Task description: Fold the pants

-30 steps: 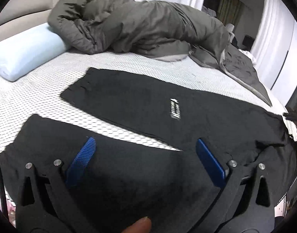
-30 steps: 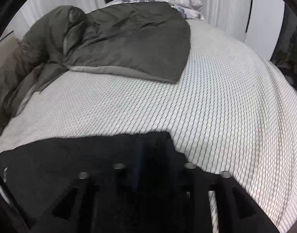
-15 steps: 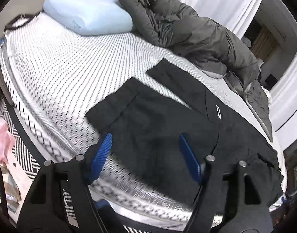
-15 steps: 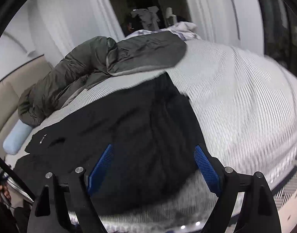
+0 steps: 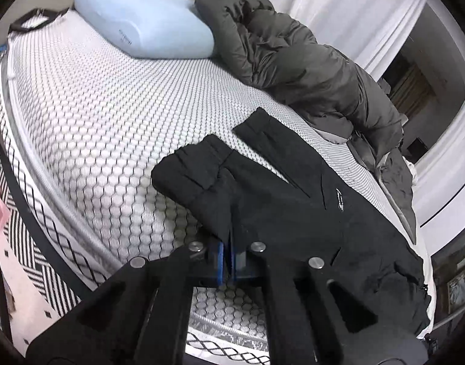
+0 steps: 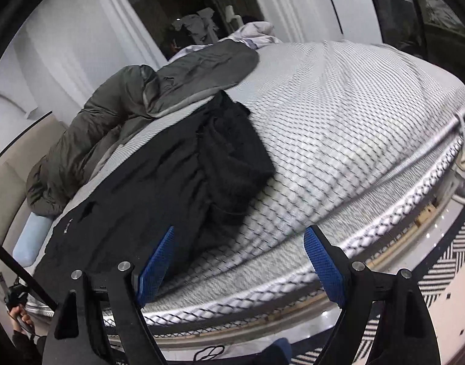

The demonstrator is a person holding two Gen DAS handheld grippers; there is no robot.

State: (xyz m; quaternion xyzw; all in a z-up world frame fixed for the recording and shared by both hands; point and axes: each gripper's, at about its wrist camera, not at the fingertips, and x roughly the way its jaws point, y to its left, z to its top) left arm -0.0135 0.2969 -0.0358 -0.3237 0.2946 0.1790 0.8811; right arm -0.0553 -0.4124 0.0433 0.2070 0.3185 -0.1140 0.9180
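Note:
Black pants (image 5: 293,210) lie spread on the white patterned mattress (image 5: 95,127), both legs pointing toward the pillow end. My left gripper (image 5: 230,255) is shut on the near leg's lower edge, close to its cuff at the mattress's near side. In the right wrist view the pants (image 6: 171,182) run from the bunched waist end to the legs at left. My right gripper (image 6: 241,261) is open and empty, hovering at the mattress edge beside the waist end, touching no cloth.
A dark grey puffy duvet (image 5: 308,67) is heaped along the far side of the bed. A light blue pillow (image 5: 147,27) lies at the head end. White curtains hang behind. A black-and-white patterned rug (image 6: 445,304) covers the floor beside the bed.
My left gripper pulled back to the near leg's edge and shut on the cloth. My right gripper opened, let go of the waist end and backed off past the mattress edge.

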